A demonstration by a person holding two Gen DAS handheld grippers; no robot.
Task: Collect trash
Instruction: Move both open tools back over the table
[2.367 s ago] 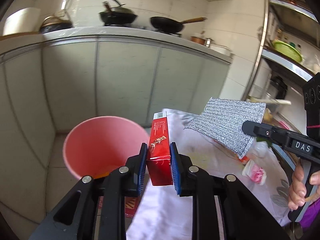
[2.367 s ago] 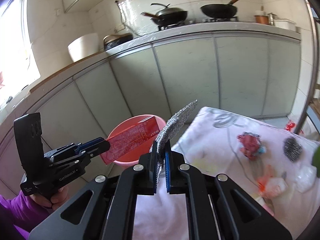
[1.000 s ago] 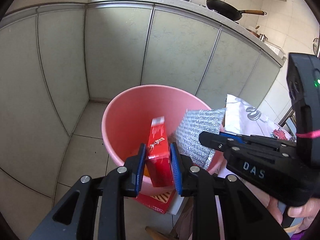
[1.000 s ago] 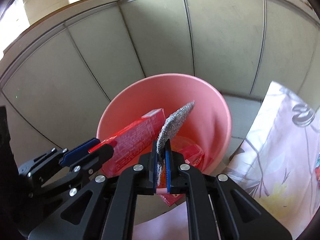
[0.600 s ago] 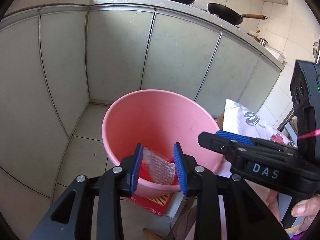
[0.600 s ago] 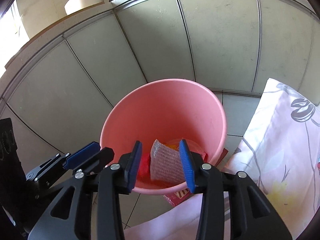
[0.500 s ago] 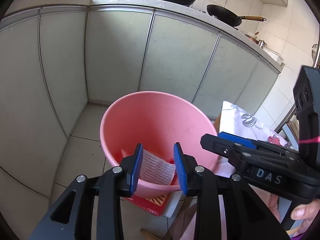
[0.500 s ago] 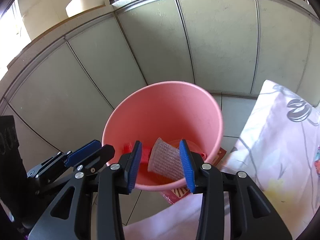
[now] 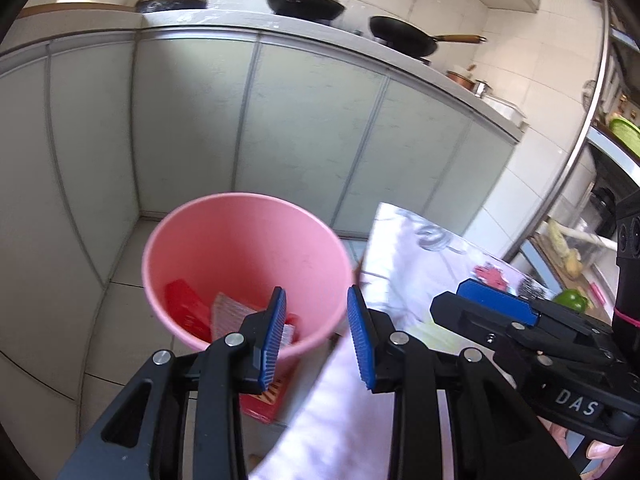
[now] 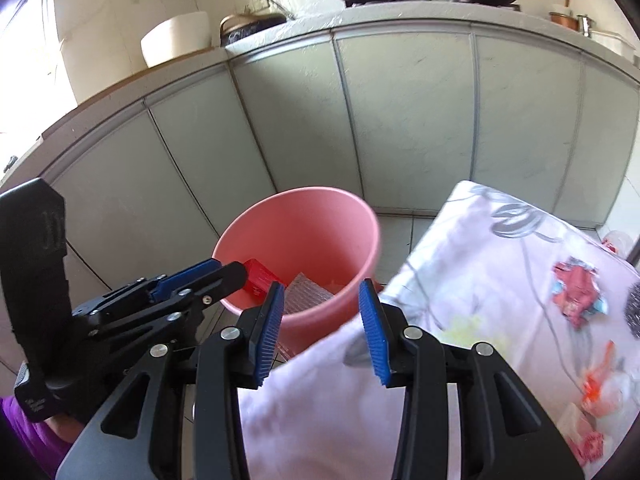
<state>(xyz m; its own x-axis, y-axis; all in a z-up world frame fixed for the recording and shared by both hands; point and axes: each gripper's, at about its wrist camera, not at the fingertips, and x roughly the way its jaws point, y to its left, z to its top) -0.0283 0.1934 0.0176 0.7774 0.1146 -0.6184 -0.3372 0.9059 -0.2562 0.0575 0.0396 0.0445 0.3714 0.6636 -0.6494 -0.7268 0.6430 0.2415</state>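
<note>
The pink bucket stands on the floor tiles by the table corner. A red box and a silver scouring pad lie inside it. My left gripper hangs open above the bucket's near rim with nothing between its blue pads. My right gripper is open and empty too, over the table corner just right of the bucket.
The table with a floral cloth carries a crumpled red wrapper, steel wool, an orange-white wrapper and a green pepper. Another red box lies beneath the bucket. Grey cabinets rise behind.
Both grippers opened and let the red box and the scouring pad fall into the bucket. Both have since drawn back and up from it.
</note>
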